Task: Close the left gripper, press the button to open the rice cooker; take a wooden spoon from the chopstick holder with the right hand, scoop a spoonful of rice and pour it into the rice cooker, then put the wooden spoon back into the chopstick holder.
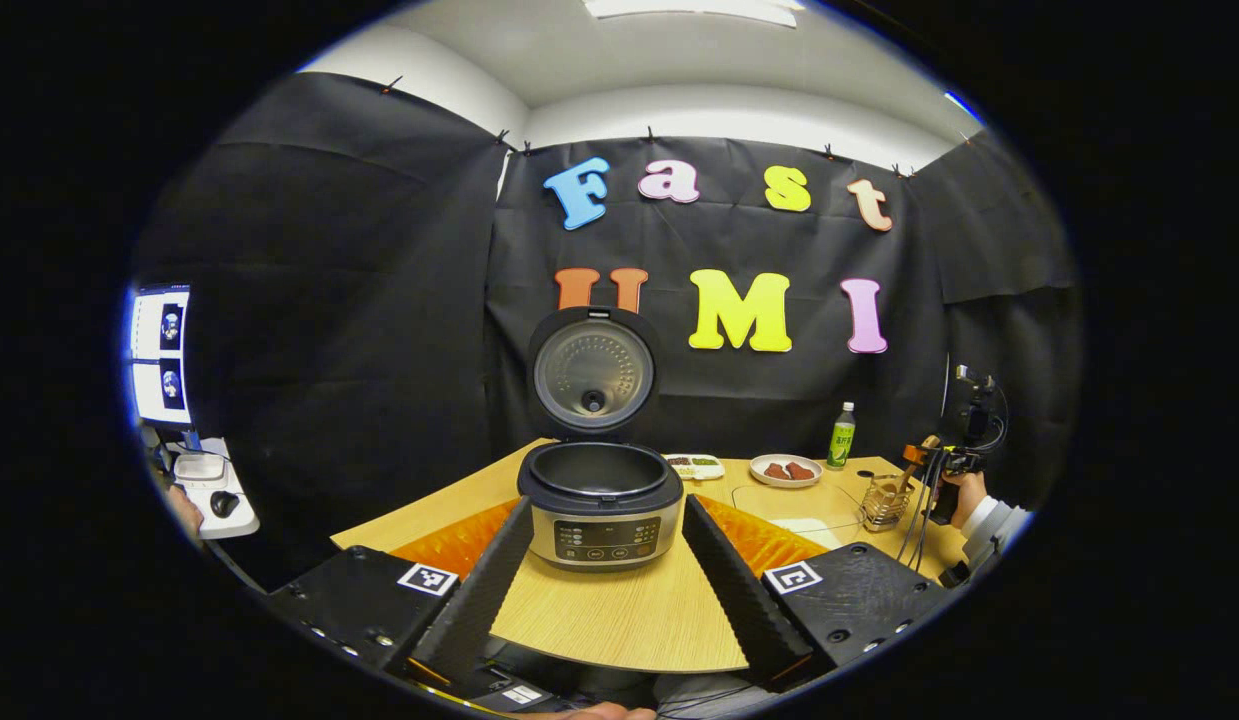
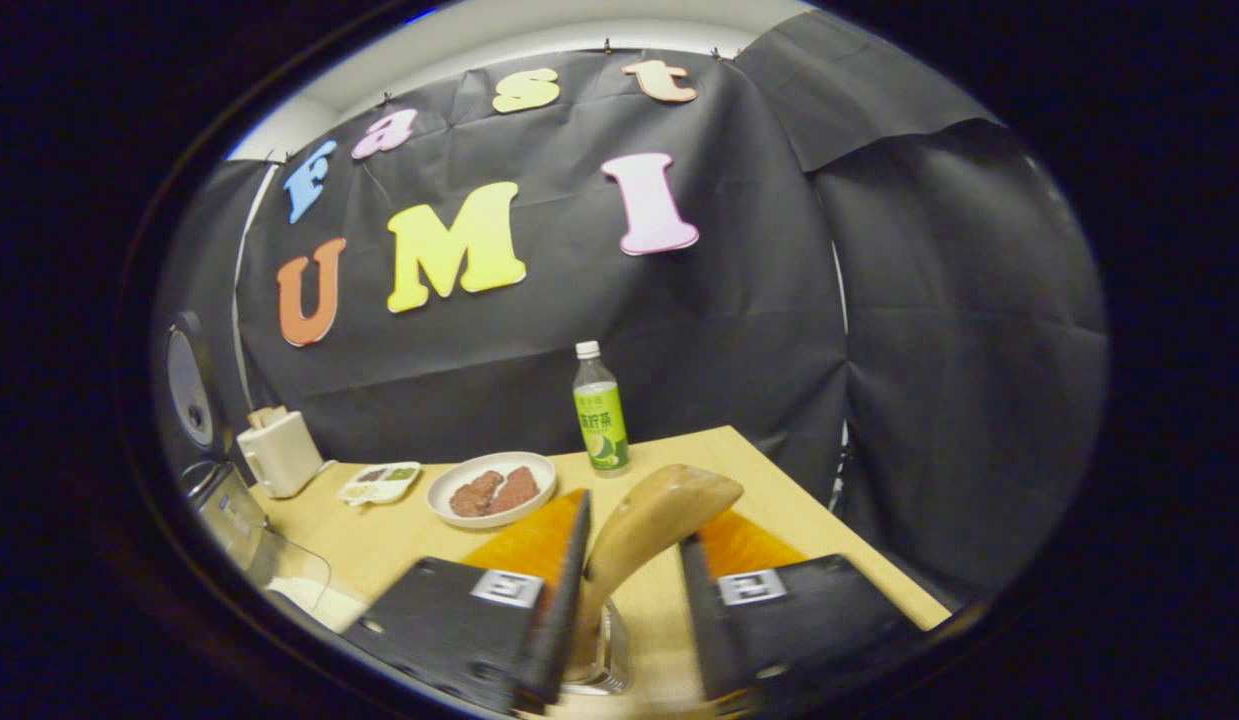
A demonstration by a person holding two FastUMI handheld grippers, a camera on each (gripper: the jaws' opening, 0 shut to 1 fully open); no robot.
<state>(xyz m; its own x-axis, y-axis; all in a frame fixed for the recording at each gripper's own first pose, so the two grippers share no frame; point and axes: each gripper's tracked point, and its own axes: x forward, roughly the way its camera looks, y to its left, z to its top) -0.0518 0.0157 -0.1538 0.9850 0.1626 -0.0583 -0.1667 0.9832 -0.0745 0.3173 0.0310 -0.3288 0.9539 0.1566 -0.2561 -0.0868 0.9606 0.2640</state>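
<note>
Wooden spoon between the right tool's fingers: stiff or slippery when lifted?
The wooden spoon looks rigid, carved from one piece, so it probably won't flex. Its smooth, glossy curved bowl hints it could slip or pivot. Likely light.

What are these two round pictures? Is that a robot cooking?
No robot: a person holds a pincher tool in each hand, with a camera on each. The left gripper view looks past the open left gripper at a rice cooker with its lid up, on a wooden table. The right gripper has its fingers around a wooden spoon; whether they press on it I cannot tell. Beyond sit a plate of food and a bottle.
</note>
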